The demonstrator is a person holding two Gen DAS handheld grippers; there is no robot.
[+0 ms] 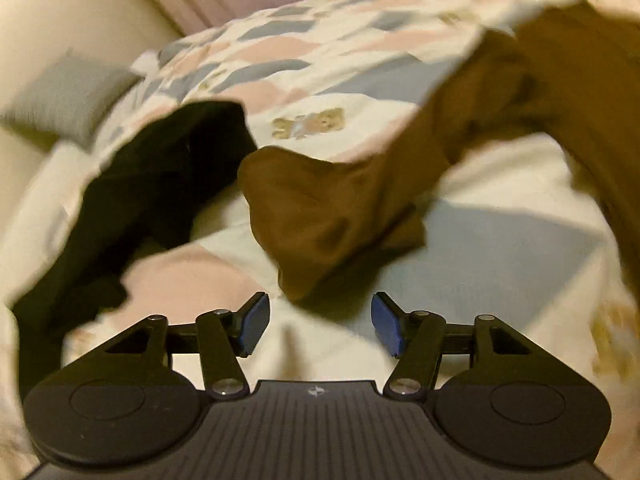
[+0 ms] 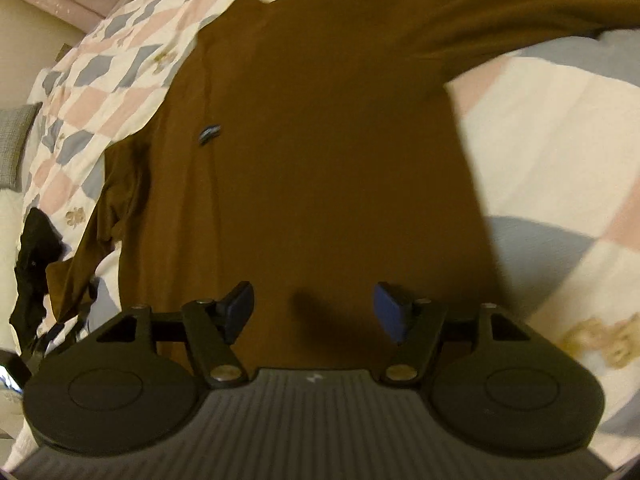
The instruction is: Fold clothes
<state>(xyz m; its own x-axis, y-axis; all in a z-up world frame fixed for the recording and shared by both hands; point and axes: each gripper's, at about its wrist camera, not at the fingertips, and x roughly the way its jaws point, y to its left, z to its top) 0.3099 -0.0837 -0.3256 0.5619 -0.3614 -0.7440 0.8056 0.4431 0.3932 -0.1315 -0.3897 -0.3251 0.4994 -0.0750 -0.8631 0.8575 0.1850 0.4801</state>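
Both tongs, left tongs (image 1: 320,326) and right tongs (image 2: 314,312), I hold wide, empty. Brown top (image 2: 320,152): spread on bed (image 2: 560,152), unfolded. Black garment (image 1: 160,184): crumpled far left, untouched. Folding barely begun.

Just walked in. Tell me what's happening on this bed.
A person with a gripper in each hand is folding clothes on a patchwork quilt. A brown long-sleeved top lies spread on it, with a black garment beside it. The left gripper and the right gripper are both open and hold nothing.
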